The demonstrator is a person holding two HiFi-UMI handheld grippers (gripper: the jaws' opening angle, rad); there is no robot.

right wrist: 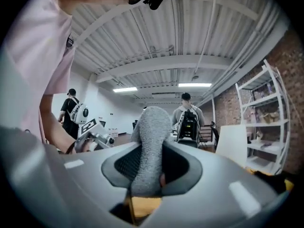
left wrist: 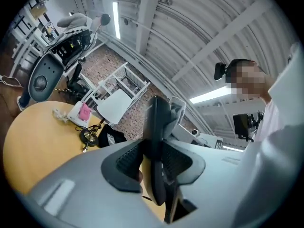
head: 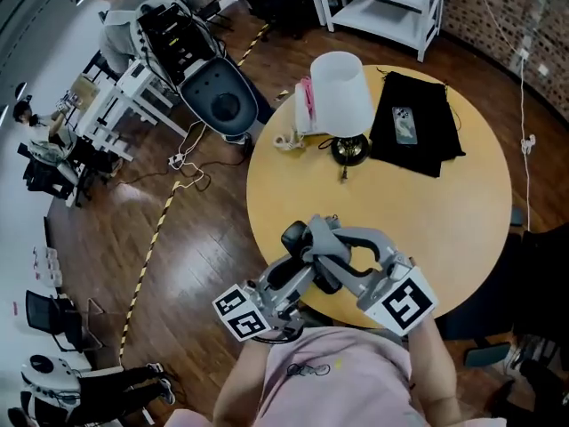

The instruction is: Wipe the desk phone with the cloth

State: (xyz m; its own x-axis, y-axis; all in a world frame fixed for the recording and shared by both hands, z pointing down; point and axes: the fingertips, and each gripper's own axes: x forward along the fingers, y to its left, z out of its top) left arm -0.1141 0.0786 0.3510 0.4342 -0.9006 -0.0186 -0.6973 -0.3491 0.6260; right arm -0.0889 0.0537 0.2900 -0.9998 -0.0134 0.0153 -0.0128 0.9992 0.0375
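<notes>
Both grippers are raised level and crossed over the near edge of the round yellow table point(head: 444, 229). In the left gripper view, my left gripper point(left wrist: 153, 163) is shut on a flat black handset-like piece of the phone point(left wrist: 156, 127), which stands up between the pads. My right gripper point(right wrist: 145, 167) is shut on a grey cloth point(right wrist: 149, 137) that bulges out in front of its jaws. In the head view the left gripper point(head: 322, 278) reaches right and the right gripper point(head: 318, 237) reaches left, their tips close together. Whether cloth and phone touch I cannot tell.
A lamp with a white shade point(head: 340, 92) stands at the table's far side, beside a pink-topped box point(head: 305, 105). A black fabric mat point(head: 427, 145) carries a small device point(head: 404, 124). A blue chair point(head: 218, 100) and cables lie left. People with backpacks point(right wrist: 189, 118) stand beyond.
</notes>
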